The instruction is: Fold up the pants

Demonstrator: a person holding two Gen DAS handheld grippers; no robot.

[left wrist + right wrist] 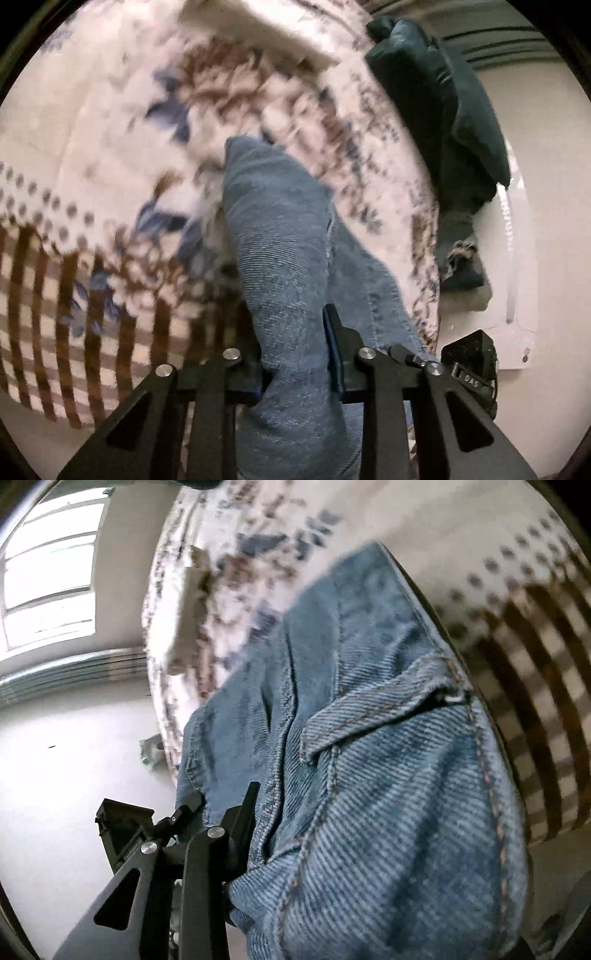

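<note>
Denim (388, 775) hides the right gripper's (332, 834) far finger; bedspread (110, 147) blurred

left gripper (297, 354): matte black throughout. four flat linkage bars fan back from the jaws, each capped with a round silver pin head. the outer bars carry triangular cut-outs. the finger (334, 350) beside the jaw gap shows a dark blue edge strip. outboard of the jaws sits a black block with pale embossed characters, unreadable.

right gripper (229, 805): same black bars, silver pins and triangular cut-out. a black box-shaped housing sits outboard of the jaws. one finger is hidden.
</note>
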